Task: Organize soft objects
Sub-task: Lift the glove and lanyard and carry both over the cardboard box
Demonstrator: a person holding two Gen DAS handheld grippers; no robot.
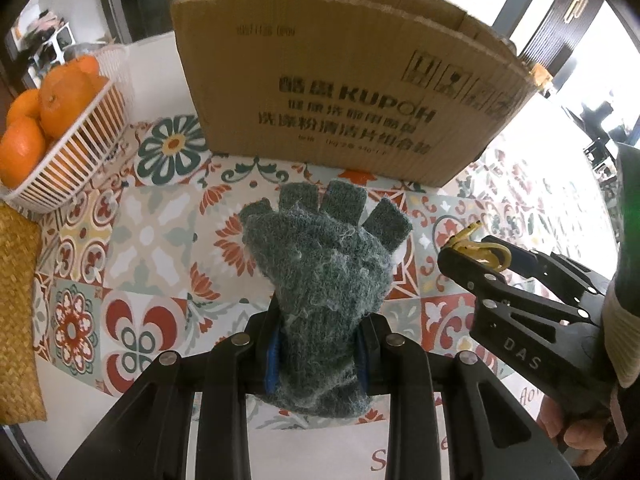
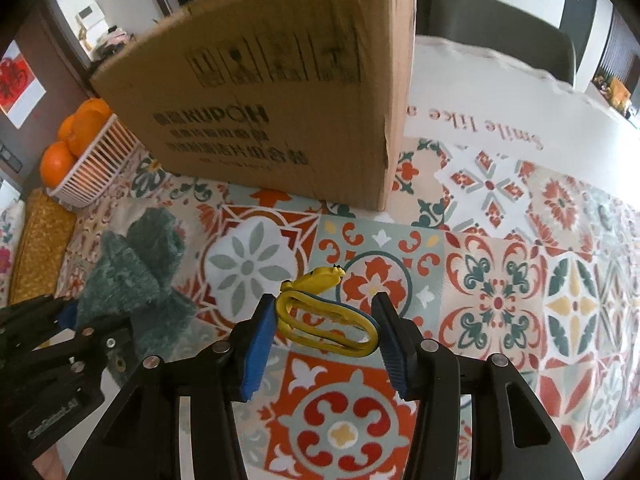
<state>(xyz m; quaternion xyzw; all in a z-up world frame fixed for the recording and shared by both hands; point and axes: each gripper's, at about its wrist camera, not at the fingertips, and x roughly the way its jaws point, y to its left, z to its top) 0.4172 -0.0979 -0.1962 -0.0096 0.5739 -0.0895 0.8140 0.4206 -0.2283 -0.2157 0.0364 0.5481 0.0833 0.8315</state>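
**Glove and yellow clip held above the patterned cloth**

The left gripper [image 1: 320, 344] was clamped on the cuff end of a fuzzy green fingerless glove [image 1: 324, 272], its blue pads pressed into the knit on both sides. The glove stood up out of the jaws, with its stubby finger ends spread toward the cardboard box [image 1: 340, 92] just behind it.

The right gripper [image 2: 324, 332] was closed on a yellow clip-like object [image 2: 326, 312] — the blue pads [image 2: 256, 348] touched its two ends, and a pointed tip stuck out forward past them. In the left wrist view that same gripper sat to the right of the glove, near it but apart, with a sleeve and a hand [image 1: 576, 436] at its handle.

Both items hung over a tablecloth [image 2: 500, 300] printed with red, green and yellow tile patterns. A white basket [image 1: 76, 160] of oranges [image 1: 60, 100] stood to the left of the box — beside a woven yellow mat [image 1: 18, 312].
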